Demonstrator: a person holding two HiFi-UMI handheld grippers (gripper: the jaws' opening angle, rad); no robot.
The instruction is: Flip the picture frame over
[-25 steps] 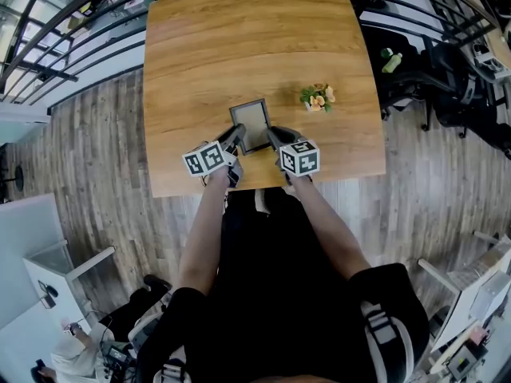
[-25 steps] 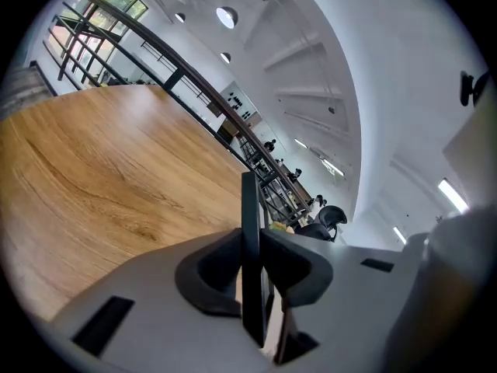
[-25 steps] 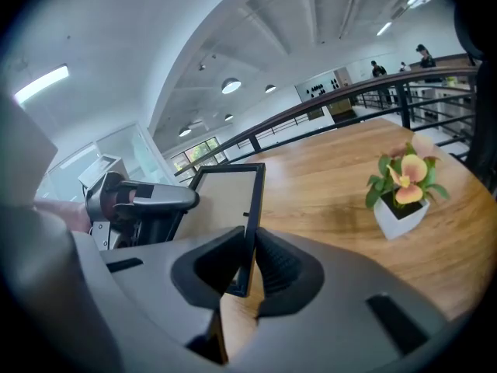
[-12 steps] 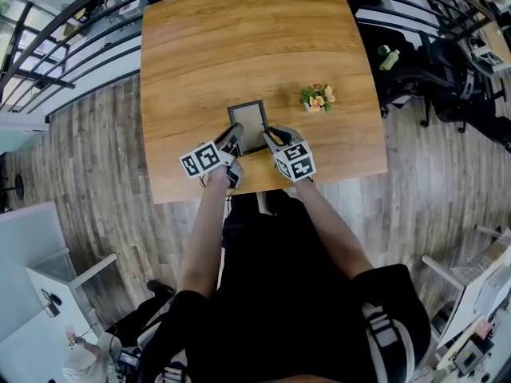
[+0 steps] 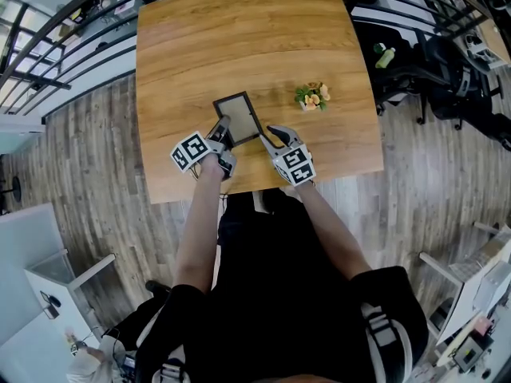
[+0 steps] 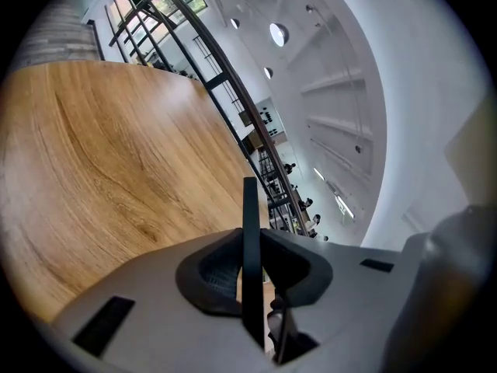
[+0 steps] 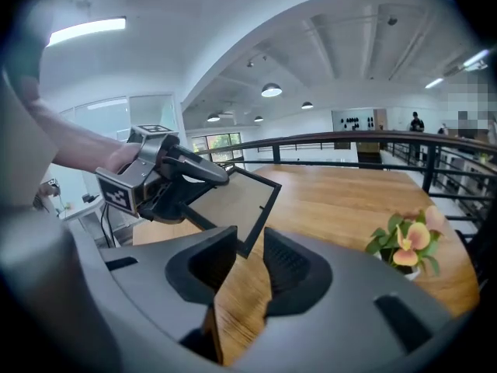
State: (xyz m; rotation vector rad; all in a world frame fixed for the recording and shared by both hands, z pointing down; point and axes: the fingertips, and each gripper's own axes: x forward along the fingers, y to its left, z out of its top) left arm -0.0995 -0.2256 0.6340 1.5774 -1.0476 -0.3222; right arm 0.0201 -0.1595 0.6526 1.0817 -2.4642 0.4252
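The black picture frame (image 5: 238,116) is held up off the wooden table (image 5: 239,30), slanted, by its left edge. My left gripper (image 5: 221,129) is shut on that edge; in the left gripper view the frame (image 6: 250,200) stands edge-on between the pads, with the gripper (image 6: 250,247) clamped on it. My right gripper (image 5: 271,132) hangs just right of the frame, apart from it. Its jaws have just been opening. In the right gripper view the brown panel of the frame (image 7: 233,200) faces me, its near corner just beyond the open gripper (image 7: 248,243), touching neither pad.
A small pot of orange flowers (image 5: 311,96) stands on the table right of the frame, also seen as flowers (image 7: 405,239). Black railings (image 5: 72,22) and wooden floor surround the table. The near table edge runs just under both hands.
The right gripper has let go of the frame and opened. The left gripper has carried the frame to the left and rolled it, so it now sits slanted.
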